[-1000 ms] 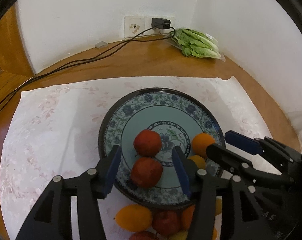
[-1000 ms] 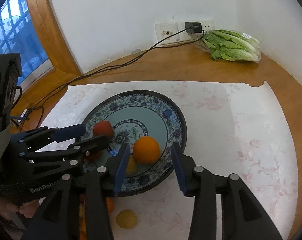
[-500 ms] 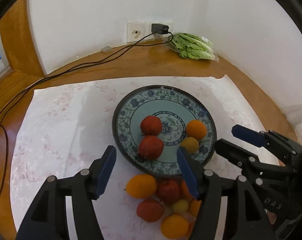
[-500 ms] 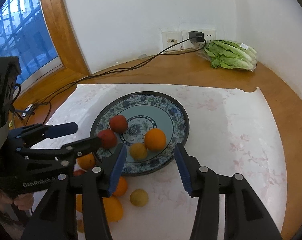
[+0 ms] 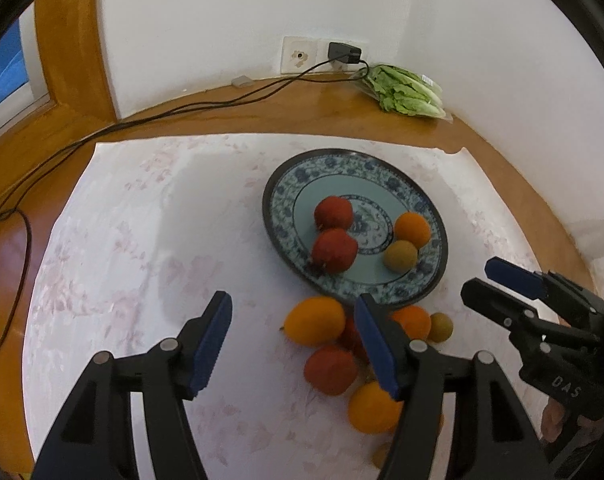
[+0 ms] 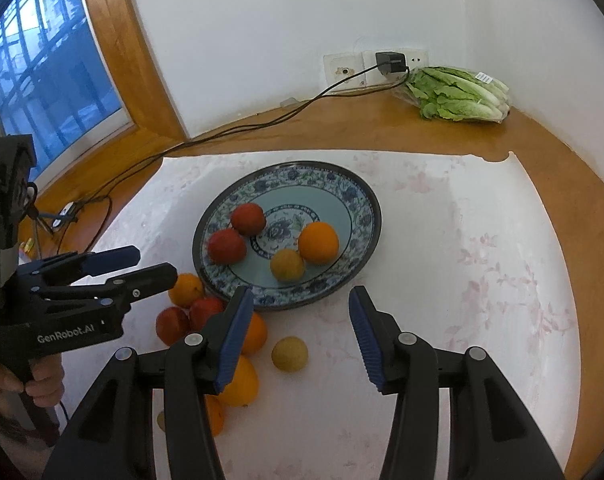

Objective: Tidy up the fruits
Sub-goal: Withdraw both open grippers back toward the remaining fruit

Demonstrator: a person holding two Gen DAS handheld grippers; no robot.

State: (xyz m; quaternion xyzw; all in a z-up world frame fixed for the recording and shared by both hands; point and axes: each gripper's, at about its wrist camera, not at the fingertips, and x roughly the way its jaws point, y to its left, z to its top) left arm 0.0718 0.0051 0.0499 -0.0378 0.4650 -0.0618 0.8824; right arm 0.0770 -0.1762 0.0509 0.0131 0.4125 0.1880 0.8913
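A blue patterned plate (image 5: pixel 434 216) (image 6: pixel 362 196) holds two red fruits (image 5: pixel 334 250) (image 6: pixel 226 245), an orange (image 5: pixel 412 229) (image 6: pixel 318 242) and a small yellow-brown fruit (image 5: pixel 400 255) (image 6: pixel 287 265). Several loose oranges, red fruits and small yellow fruits lie in a pile (image 5: pixel 330 364) (image 6: pixel 181 320) on the cloth in front of the plate. My left gripper (image 5: pixel 291 338) (image 6: pixel 141 264) is open and empty above the cloth, near the pile. My right gripper (image 6: pixel 295 330) (image 5: pixel 490 278) is open and empty, right of the pile, near a small yellow fruit (image 6: pixel 289 354).
A pale floral cloth (image 5: pixel 141 240) (image 6: pixel 462 260) covers the wooden table. Bagged lettuce (image 5: pixel 406 90) (image 6: pixel 458 94) lies in the back corner by the wall sockets. A black cable (image 5: pixel 141 124) (image 6: pixel 221 138) runs along the back and left. A window (image 6: pixel 41 80) is at left.
Both grippers have drawn back and up from the plate, staying open. The plate now sits farther away and the loose fruit pile in front of it has come into view.
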